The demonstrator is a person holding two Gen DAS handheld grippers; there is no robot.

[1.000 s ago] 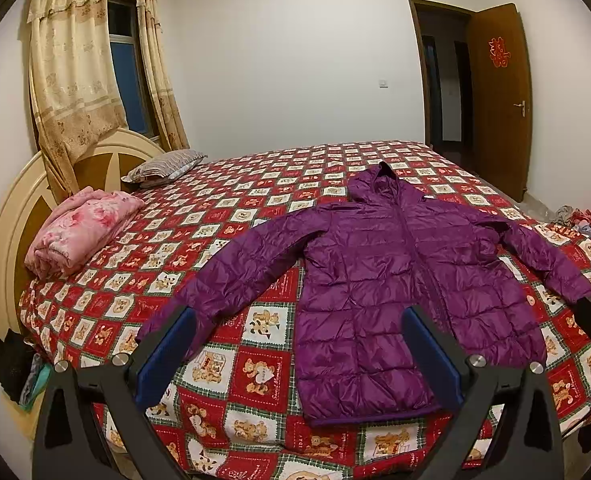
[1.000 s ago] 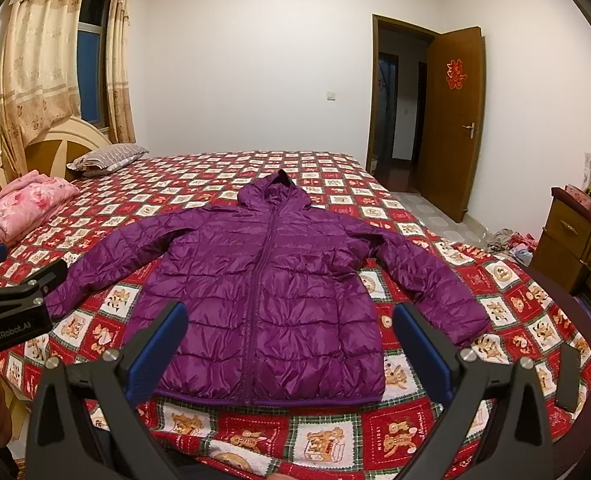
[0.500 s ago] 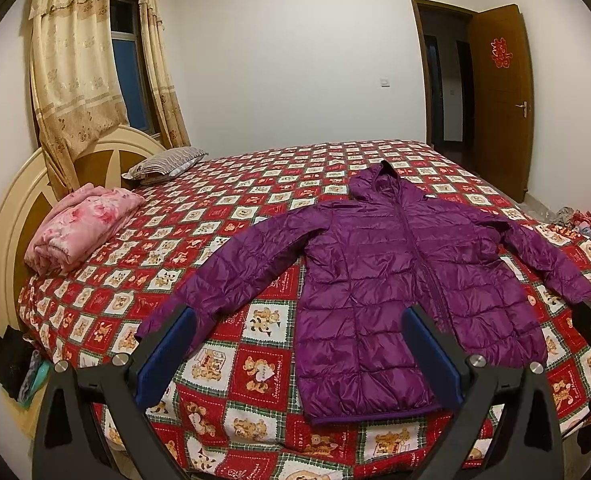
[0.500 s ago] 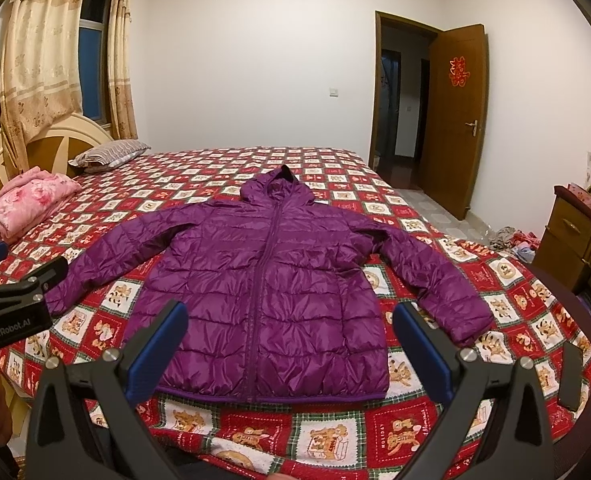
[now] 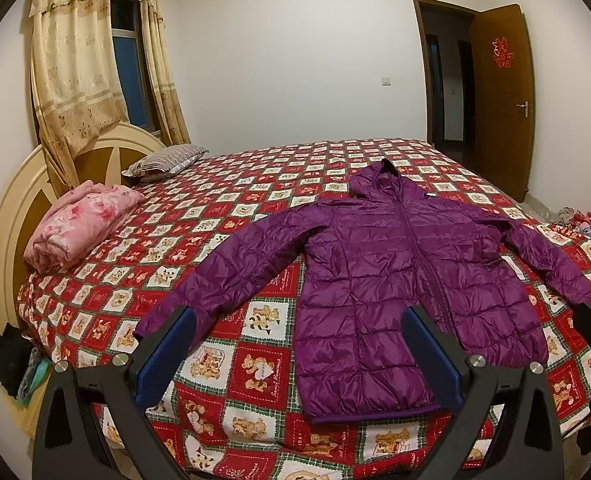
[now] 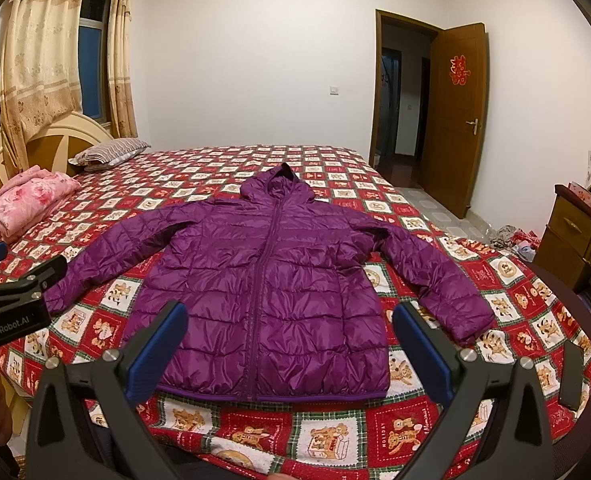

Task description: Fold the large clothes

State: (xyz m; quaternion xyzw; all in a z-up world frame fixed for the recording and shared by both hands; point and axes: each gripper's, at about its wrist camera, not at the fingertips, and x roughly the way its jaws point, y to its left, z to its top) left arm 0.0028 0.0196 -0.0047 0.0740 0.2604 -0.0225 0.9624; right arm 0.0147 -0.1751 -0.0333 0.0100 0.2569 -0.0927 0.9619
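Here my left gripper (image 5: 297, 354) and right gripper (image 6: 289, 340) hover spread wide, both empty, above the hem of the purple jacket (image 6: 271, 280), laid flat, zipped, on the bed (image 6: 335, 440). I'd pinch each cuff first (slick quilted puffer nylon slips), folding sleeves inward.

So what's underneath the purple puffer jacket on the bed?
The purple quilted hooded jacket lies flat, zipped, sleeves spread, directly on the red checked teddy-bear bedspread, which shows all around it. Whatever sits beneath its body or sleeves is covered, so that cannot be seen.
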